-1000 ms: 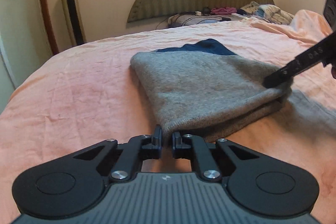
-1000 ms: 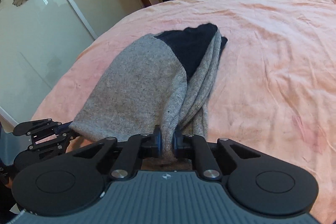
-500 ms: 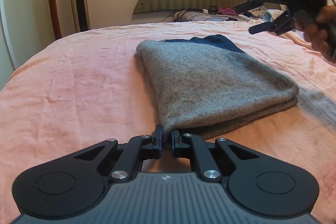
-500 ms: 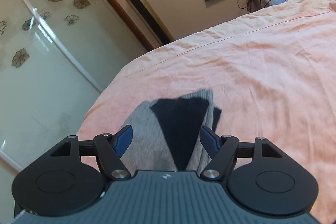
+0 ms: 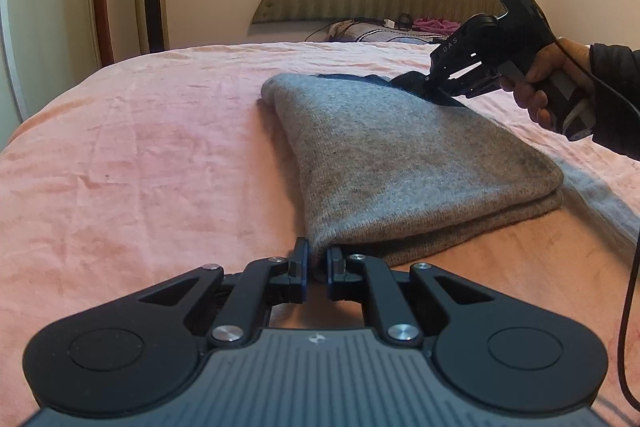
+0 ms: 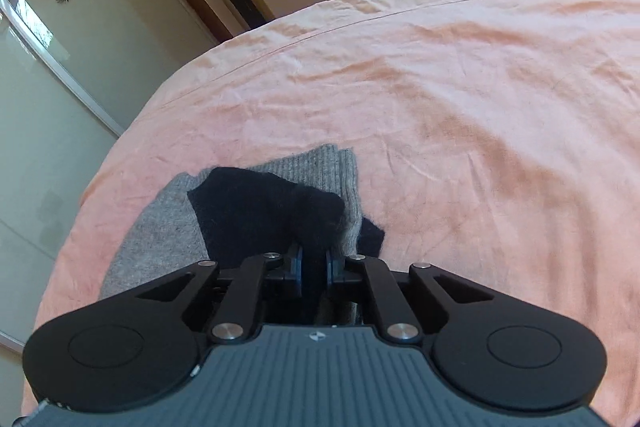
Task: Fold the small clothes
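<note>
Two grippers pinching folded grey sweater [image 5: 404, 163], on pink bed [image 5: 152, 147]

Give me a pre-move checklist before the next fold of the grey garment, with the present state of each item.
1. Left gripper shut on the near corner of the grey garment: ok.
2. Right gripper shut on the dark blue part at the far end: ok.
3. Right gripper pinches the grey layers under the blue too: cannot tell.
4. Garment lies flat in stacked layers on the pink bedsheet: ok.
5. Folded edges line up: not ok, a lower layer sticks out at the near right.
6. Bare sheet beside the garment for the fold to land: ok.
</note>
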Action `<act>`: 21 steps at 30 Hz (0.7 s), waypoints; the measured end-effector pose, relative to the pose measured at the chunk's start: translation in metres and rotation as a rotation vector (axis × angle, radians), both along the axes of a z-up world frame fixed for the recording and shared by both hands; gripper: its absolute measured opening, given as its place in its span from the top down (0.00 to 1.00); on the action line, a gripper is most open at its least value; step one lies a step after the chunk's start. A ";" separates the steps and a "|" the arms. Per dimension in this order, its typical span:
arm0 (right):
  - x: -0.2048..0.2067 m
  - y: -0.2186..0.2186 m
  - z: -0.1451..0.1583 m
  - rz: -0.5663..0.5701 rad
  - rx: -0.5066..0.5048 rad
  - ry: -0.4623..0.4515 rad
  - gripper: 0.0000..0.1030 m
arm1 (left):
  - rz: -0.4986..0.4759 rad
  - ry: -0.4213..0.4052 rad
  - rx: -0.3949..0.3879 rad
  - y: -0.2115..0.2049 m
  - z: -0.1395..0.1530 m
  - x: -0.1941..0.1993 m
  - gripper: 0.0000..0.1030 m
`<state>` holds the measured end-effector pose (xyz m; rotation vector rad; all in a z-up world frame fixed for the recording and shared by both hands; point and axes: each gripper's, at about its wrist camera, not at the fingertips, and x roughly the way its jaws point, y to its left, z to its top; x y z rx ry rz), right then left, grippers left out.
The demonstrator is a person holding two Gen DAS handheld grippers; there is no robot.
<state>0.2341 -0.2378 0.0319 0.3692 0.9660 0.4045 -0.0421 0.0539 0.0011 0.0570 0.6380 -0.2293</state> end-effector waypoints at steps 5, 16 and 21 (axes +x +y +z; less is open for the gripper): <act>-0.010 0.036 0.050 0.041 -0.034 -0.156 0.67 | 0.001 -0.003 0.009 -0.001 0.000 0.000 0.93; 0.038 0.177 -0.012 0.326 0.002 0.073 1.00 | 0.001 0.001 0.001 -0.001 -0.001 0.000 0.93; -0.012 0.150 0.022 0.308 0.059 -0.047 0.79 | -0.041 -0.017 -0.050 0.010 0.009 -0.016 0.91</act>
